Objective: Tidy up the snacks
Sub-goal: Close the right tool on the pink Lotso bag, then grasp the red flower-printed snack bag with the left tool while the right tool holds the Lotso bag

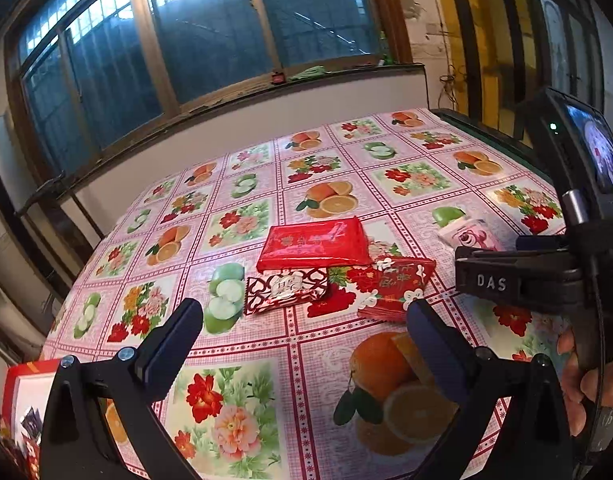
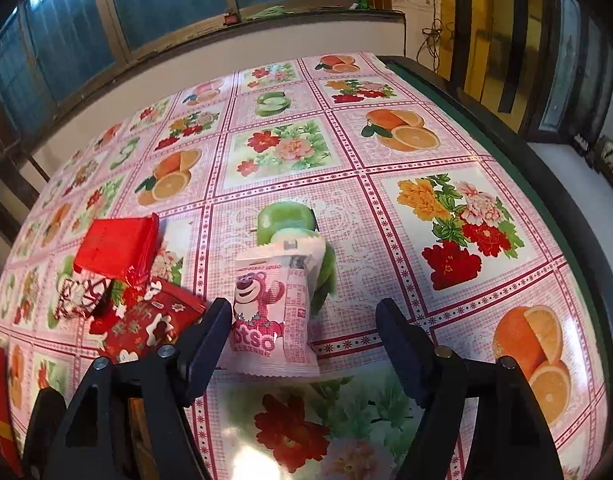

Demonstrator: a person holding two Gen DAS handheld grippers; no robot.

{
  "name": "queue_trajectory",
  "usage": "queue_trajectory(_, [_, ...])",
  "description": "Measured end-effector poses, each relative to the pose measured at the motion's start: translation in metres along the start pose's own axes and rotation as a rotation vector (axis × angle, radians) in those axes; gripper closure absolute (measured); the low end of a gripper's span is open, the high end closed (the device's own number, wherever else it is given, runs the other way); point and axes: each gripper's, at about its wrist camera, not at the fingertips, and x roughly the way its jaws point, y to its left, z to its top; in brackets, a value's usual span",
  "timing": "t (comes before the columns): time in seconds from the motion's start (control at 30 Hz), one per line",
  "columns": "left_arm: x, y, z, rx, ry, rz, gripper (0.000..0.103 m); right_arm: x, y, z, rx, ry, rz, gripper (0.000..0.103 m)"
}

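Several snack packets lie on the fruit-and-flower tablecloth (image 1: 266, 344). A large shiny red packet (image 1: 314, 244), a small red-and-white lattice packet (image 1: 286, 290) and a red packet with white flowers (image 1: 394, 288) cluster ahead of my left gripper (image 1: 304, 328), which is open, empty and short of them. A pink bear-print packet (image 2: 270, 312) lies flat between the fingers of my open right gripper (image 2: 304, 332), close to the left finger; the jaws are not closed on it. The red packets (image 2: 118, 244) lie to its left. The pink packet also shows in the left wrist view (image 1: 470, 234).
A red box (image 1: 26, 396) with items inside stands at the table's near left corner. The right gripper's body (image 1: 546, 276) and a hand fill the right side of the left wrist view. A wall and window run behind the table; the dark table edge (image 2: 546, 184) is at right.
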Motion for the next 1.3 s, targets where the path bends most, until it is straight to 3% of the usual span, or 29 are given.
queue_trajectory(0.1, [0.005,-0.008,0.002,0.053,0.001,-0.009,0.001,0.001,0.005,-0.001,-0.064,-0.007,-0.066,0.054])
queue_trajectory(0.3, [0.022,-0.019,0.01,0.064,0.058,-0.094,0.001,-0.002,-0.02,0.005,0.012,-0.003,-0.052,0.056])
queue_trajectory(0.43, [0.035,-0.03,0.011,0.076,0.092,-0.111,0.001,-0.009,-0.062,0.012,0.246,-0.007,0.099,0.056])
queue_trajectory(0.5, [0.041,-0.034,0.013,0.066,0.112,-0.135,0.001,-0.013,-0.073,0.013,0.302,-0.024,0.112,0.056])
queue_trajectory(0.73, [0.058,-0.039,0.017,0.032,0.155,-0.161,0.001,-0.018,-0.083,0.013,0.398,-0.043,0.189,0.055])
queue_trajectory(1.03, [0.073,-0.037,0.012,-0.006,0.204,-0.216,0.002,-0.017,-0.085,0.013,0.407,-0.044,0.203,0.055])
queue_trajectory(1.1, [0.076,-0.034,0.011,-0.026,0.216,-0.227,0.007,-0.018,-0.085,0.013,0.408,-0.045,0.201,0.055])
queue_trajectory(1.17, [0.078,-0.03,0.01,-0.047,0.225,-0.239,0.022,-0.018,-0.084,0.013,0.406,-0.046,0.199,0.055])
queue_trajectory(1.3, [0.079,-0.025,0.01,-0.08,0.221,-0.254,0.036,-0.018,-0.083,0.013,0.398,-0.047,0.193,0.055])
